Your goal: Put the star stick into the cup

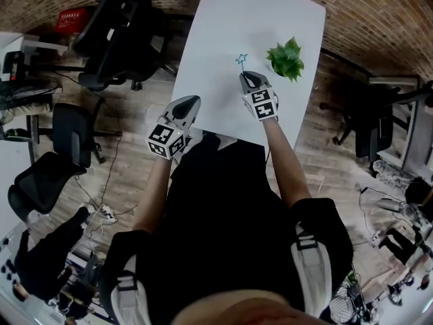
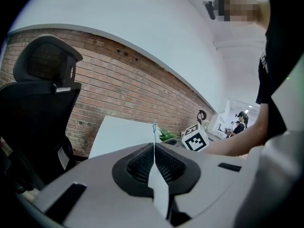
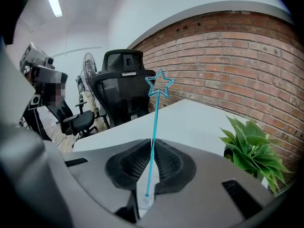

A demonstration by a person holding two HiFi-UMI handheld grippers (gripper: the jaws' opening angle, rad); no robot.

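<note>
White table (image 1: pixel 230 19) beneath star stick (image 1: pixel 241 60), brick wall (image 1: pixel 379 12) behind.

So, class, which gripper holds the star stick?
The right gripper: its jaws clamp the star stick, while the left gripper is shut on nothing.

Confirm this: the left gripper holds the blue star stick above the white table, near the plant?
No, the right gripper holds the star stick, its fingers shut on it, as the right gripper view shows. The table and plant are as you say.
</note>
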